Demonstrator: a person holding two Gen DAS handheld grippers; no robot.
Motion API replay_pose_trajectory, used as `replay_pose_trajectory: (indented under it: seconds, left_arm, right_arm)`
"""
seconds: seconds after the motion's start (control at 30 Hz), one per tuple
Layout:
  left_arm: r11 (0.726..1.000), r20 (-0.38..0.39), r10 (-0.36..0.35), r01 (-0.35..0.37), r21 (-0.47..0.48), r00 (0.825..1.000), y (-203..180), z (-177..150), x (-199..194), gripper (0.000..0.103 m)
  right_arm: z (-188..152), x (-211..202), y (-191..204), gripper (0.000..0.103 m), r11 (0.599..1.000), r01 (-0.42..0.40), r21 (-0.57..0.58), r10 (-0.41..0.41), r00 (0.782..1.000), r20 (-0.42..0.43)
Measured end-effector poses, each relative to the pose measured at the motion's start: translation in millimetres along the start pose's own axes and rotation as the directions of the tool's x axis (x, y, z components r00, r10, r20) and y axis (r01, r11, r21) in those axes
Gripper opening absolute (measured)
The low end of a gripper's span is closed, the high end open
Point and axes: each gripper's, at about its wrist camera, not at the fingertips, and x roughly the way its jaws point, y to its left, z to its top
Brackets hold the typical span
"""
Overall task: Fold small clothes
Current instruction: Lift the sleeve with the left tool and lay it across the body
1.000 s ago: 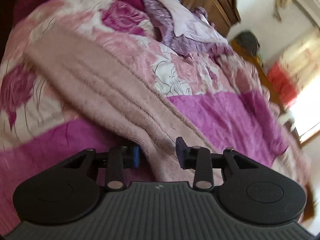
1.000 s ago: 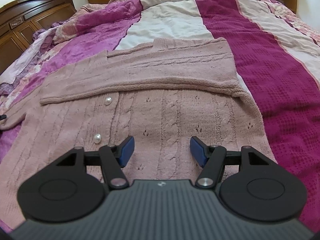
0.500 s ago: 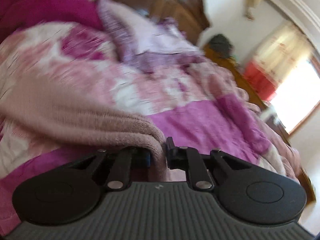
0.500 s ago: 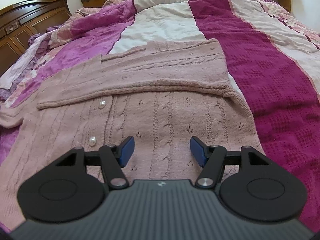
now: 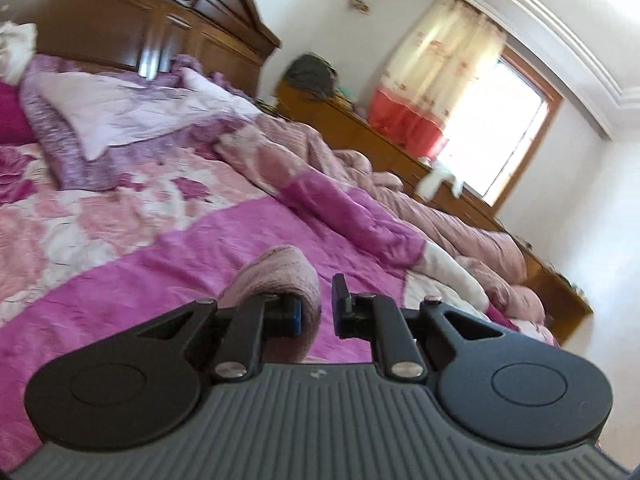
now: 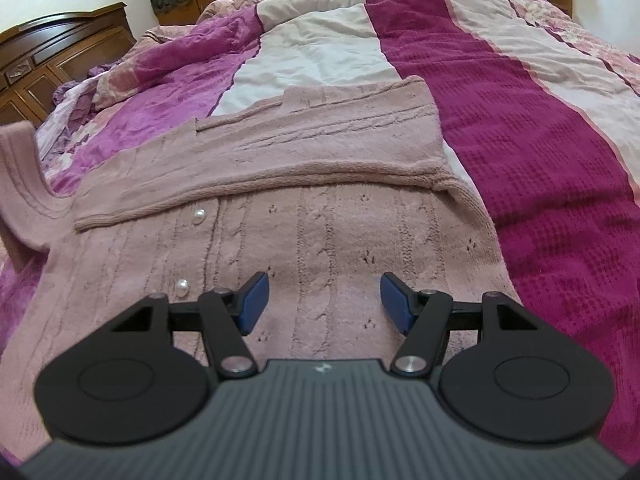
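A dusty-pink knit cardigan (image 6: 320,216) with pearl buttons (image 6: 199,214) lies spread on the bed. One sleeve (image 6: 304,148) is folded across its upper part. My left gripper (image 5: 318,308) is shut on the other sleeve (image 5: 284,276), whose cuff bulges up over the left finger. In the right wrist view that sleeve (image 6: 24,184) stands lifted at the far left. My right gripper (image 6: 323,300) is open and empty, low over the cardigan's front panel.
The bed has a purple, pink and white patchwork quilt (image 6: 540,140). A wooden headboard (image 5: 168,28) and pillows (image 5: 112,112) lie ahead of the left gripper. A wooden dresser (image 5: 400,148) and a curtained window (image 5: 500,120) stand beyond the bed.
My left gripper closed on the sleeve and lifted it, swinging up toward the headboard and window. The right gripper stayed open and drew back slightly over the cardigan.
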Motion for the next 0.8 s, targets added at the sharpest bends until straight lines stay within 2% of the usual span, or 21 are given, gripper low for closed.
replay_pose_trajectory:
  seconds: [0.4,0.47,0.63,0.73,0.8]
  left_arm:
    - [0.987,-0.05,-0.137,0.141,0.082,0.989,-111,-42,24,0.015]
    - [0.982,-0.065,-0.14,0.147,0.119,0.988,-129,-53,33,0.015]
    - [0.97,-0.159,-0.14,0.167,0.174,0.977,-161,-96,61,0.015]
    - [0.955,-0.215,-0.109,0.163,0.248,0.97,-170,-128,81,0.015]
    - [0.944,-0.267,-0.085,0.163,0.287,0.96,-170,-152,92,0.015]
  right_arm:
    - [-1,-2,-14,0.064,0.998,-0.028,0.054,0.027,0.999,0.018]
    - [0,-2,-19,0.064,0.997,-0.037,0.074,0.035,0.999,0.02]
    - [-3,-1,-26,0.064,0.994,-0.045,0.101,0.043,0.999,0.02]
    - [-3,-1,-30,0.064,0.992,-0.051,0.111,0.049,0.999,0.019]
    - [-3,-2,-32,0.064,0.991,-0.056,0.118,0.054,0.998,0.02]
